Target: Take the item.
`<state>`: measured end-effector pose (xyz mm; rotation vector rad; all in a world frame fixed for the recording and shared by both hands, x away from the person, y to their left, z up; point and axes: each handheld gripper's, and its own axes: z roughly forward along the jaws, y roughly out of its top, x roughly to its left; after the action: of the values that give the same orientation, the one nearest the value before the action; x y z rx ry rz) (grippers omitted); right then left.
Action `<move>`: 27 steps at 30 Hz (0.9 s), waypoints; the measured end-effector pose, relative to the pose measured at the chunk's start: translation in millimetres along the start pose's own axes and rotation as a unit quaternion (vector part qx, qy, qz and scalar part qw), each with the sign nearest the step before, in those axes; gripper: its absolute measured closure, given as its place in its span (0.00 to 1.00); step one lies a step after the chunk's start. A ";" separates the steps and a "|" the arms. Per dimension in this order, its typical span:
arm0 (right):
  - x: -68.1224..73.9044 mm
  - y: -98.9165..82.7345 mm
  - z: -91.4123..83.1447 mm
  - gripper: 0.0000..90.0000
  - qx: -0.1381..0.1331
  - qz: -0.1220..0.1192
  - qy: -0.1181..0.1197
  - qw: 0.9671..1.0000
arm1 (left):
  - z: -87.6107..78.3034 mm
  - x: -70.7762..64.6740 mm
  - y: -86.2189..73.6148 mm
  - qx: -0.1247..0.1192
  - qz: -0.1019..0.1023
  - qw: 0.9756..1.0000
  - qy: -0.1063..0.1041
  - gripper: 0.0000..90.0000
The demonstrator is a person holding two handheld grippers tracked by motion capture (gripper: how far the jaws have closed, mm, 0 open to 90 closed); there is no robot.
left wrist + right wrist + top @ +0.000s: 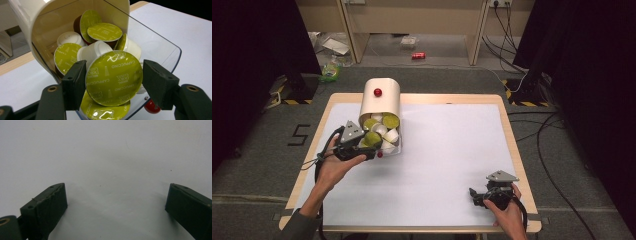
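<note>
Left gripper [113, 82] is clamped on a green-lidded coffee capsule [113, 78], both jaws pressing its rim, foil lid facing the camera. Capsule sits right at the mouth of the cream container [381, 102], which lies tipped on its side at the table's [452, 150] far left, clear flap [160, 47] open toward the gripper. More capsules [103, 32], green-lidded and white, are piled inside; another green one lies just below the held one. Small red ball [152, 107] beside the flap's edge. Right gripper [116, 202] rests near the table's right front corner, jaws wide apart, nothing between them, well apart from the container.
</note>
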<state>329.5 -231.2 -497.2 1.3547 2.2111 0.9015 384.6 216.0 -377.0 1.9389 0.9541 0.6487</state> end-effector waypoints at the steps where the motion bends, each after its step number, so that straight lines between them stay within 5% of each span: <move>1: 0.0 0.0 0.0 0.04 0.000 0.000 0.000 1.000 | 1.1 0.9 -0.4 0.002 -0.001 1.000 0.002 0.43; 18: -0.1 0.2 0.2 0.04 0.000 -0.002 0.000 1.000 | -7.3 0.8 3.7 -0.007 0.009 1.000 0.004 0.45; 27: 0.0 0.2 0.2 0.04 0.000 -0.001 0.000 1.000 | -21.5 1.7 11.6 -0.019 0.004 1.000 -0.014 0.45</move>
<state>329.7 -231.0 -497.1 1.3515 2.2137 0.9002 374.2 223.5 -356.2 1.9140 0.9121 0.6384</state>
